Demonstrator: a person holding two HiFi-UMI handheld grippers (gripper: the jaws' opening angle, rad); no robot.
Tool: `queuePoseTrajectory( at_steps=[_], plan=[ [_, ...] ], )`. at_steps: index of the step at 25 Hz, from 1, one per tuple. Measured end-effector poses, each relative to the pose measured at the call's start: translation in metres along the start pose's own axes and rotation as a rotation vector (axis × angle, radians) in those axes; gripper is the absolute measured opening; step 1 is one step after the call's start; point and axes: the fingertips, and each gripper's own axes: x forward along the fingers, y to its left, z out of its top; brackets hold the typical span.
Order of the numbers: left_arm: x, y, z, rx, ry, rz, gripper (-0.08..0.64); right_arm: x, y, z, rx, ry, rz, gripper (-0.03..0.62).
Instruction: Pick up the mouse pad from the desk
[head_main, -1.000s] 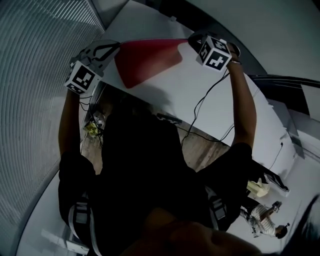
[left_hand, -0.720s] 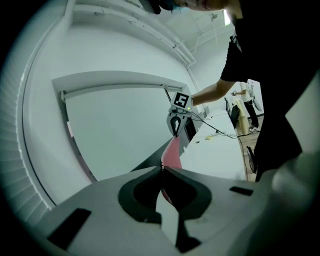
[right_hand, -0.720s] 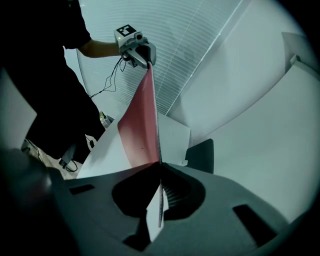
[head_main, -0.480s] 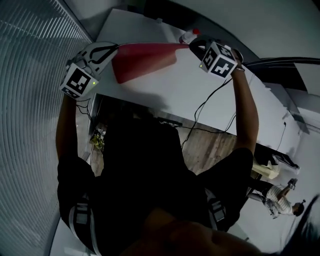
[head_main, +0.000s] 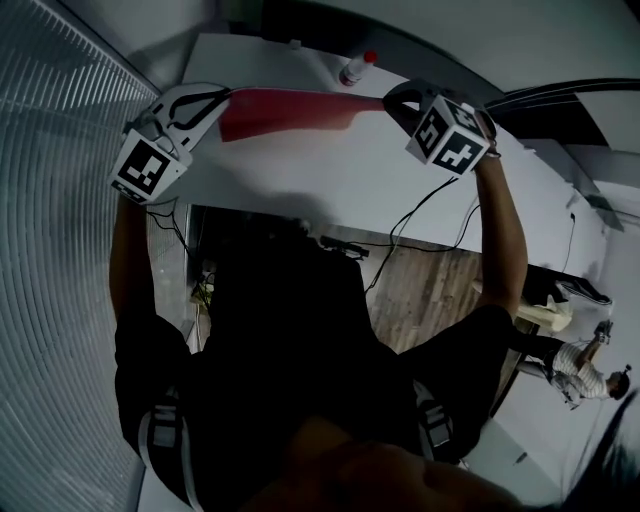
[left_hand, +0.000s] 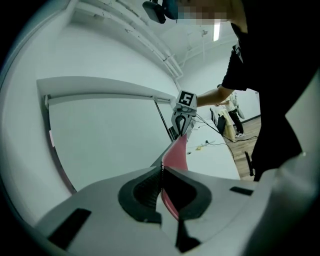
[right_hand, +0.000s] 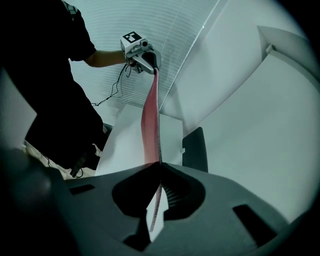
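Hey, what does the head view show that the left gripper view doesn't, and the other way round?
Only the head view: a red-capped bottle standing on the white desk beyond the pad. Only the left gripper view: the left gripper close up, its jaws shut on the pad's edge. Both: the red mouse pad held up off the desk, with the right gripper clamped on its far end.

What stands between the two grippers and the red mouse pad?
Nothing visible does. The left gripper and the right gripper are each shut on one end of the mouse pad, which spans between them above the desk.
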Motion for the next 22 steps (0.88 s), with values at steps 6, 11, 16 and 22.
queuePoseTrajectory(
  at_steps=[6, 11, 16, 22],
  plan=[
    [0.013, -0.003, 0.017, 0.029, -0.02, -0.026, 0.014, -0.028, 0.01, -0.012, 0.03, 0.011, 0.004, 0.008],
    [0.017, -0.014, 0.038, 0.052, -0.022, -0.077, 0.014, -0.049, 0.026, -0.021, 0.06, 0.003, 0.04, 0.008],
    [0.019, -0.028, 0.06, 0.085, -0.033, -0.128, 0.014, -0.073, 0.045, -0.031, 0.084, -0.005, 0.049, 0.008],
    [0.018, -0.034, 0.078, 0.091, -0.042, -0.168, 0.014, -0.087, 0.051, -0.033, 0.088, 0.006, 0.034, 0.008]
  ],
)
